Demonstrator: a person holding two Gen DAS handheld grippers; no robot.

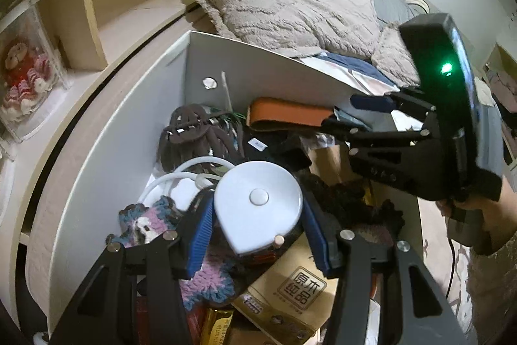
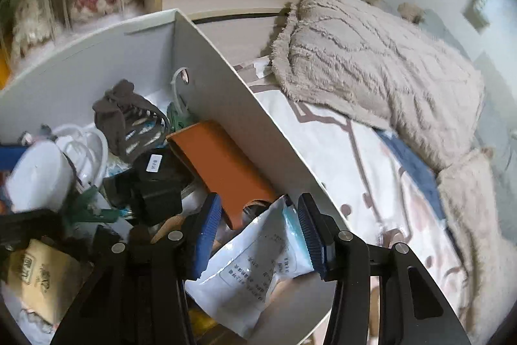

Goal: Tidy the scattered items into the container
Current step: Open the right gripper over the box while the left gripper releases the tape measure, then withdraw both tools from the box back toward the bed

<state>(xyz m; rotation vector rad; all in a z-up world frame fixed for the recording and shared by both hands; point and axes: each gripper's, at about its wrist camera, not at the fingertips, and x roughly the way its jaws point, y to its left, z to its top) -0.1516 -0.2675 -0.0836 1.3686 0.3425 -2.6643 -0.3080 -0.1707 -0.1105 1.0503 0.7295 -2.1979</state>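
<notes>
Clutter in the white box (image 1: 106, 131) buries much of its contents (labels mostly unreadable). Left claw (image 1: 258, 231) grips a pale round disc (image 1: 258, 202) over the heap. Right claw (image 2: 258, 235) stands open around a crumpled white packet (image 2: 252, 267), just inside the box's wall beside the bed (image 2: 371, 157).

Below the left jaws, the brown paper packet (image 1: 290, 290) carries a square seal reading 原木纯品. Its smaller print is too tiny to make out. Between the right jaws, the white pouch (image 2: 255, 267) shows lines of printed text, blurred past reading. Ahead of them, the black block's white sticker (image 2: 154, 165) holds unreadable characters.
</notes>
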